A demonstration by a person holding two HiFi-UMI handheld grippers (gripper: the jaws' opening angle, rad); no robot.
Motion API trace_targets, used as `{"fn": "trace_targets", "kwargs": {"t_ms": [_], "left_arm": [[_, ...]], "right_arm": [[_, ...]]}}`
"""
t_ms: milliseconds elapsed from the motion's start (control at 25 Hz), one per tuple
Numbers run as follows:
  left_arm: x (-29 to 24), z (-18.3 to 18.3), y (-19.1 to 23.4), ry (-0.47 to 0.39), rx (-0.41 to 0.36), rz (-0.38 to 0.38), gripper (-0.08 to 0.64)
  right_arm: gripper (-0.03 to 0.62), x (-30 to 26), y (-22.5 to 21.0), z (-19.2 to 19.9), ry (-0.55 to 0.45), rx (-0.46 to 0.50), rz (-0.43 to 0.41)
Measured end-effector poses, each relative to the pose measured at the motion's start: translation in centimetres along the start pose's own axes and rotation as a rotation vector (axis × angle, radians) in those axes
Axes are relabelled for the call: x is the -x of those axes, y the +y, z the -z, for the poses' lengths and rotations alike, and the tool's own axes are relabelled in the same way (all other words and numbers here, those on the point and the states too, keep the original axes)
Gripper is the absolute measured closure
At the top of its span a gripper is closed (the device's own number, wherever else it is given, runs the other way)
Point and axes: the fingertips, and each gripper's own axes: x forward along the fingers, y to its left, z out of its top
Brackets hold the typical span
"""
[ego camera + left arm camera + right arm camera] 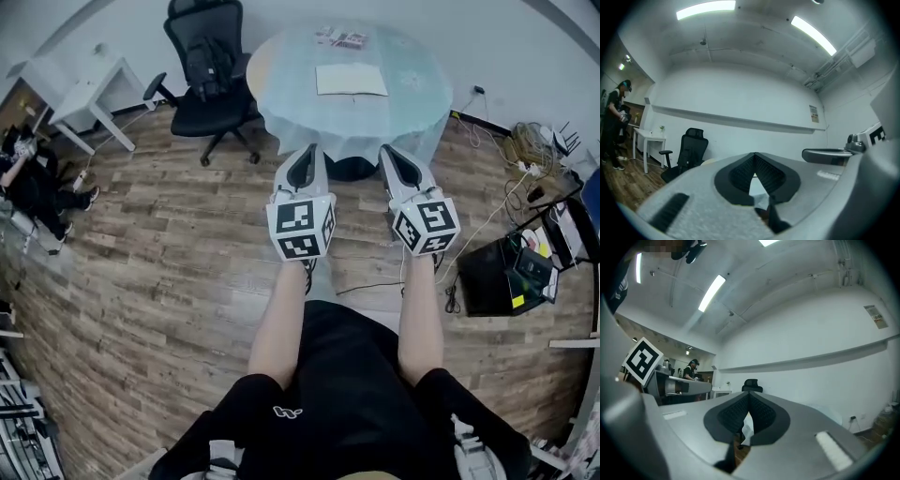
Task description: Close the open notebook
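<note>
I have both grippers held up short of the round table, well apart from it and over the wood floor on its near side. The left gripper has its jaws closed tip to tip with nothing between them, as its own view shows. The right gripper is likewise closed and empty. The notebook lies flat near the middle of the table, white page up, untouched. A small printed item sits at the table's far edge. A black office chair stands just left of the table, and a white desk stands further left.
</note>
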Motion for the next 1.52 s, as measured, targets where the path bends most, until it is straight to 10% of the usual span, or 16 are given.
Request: {"fn": "trace_targets", "kwargs": {"t_ms": [520,960,1520], "left_arm": [[-23.4,6.1,14.9,0.168,0.054,-0.066,0.557],[-38.8,11.5,19.2,0.299,0.132,-0.016,0.557],[-40.9,19.1,22.0,0.435,0.214,-0.153,0.557]], "right_arm": [[0.581,-25.3,-9.5,10.3,0.138,-0.105,-0.013],[0.581,-36.2,-19.1,15.4,0.284,-0.065,0.071],[0.463,-42.3,-22.6,31.4,0.791,0.584,-0.332]]}}
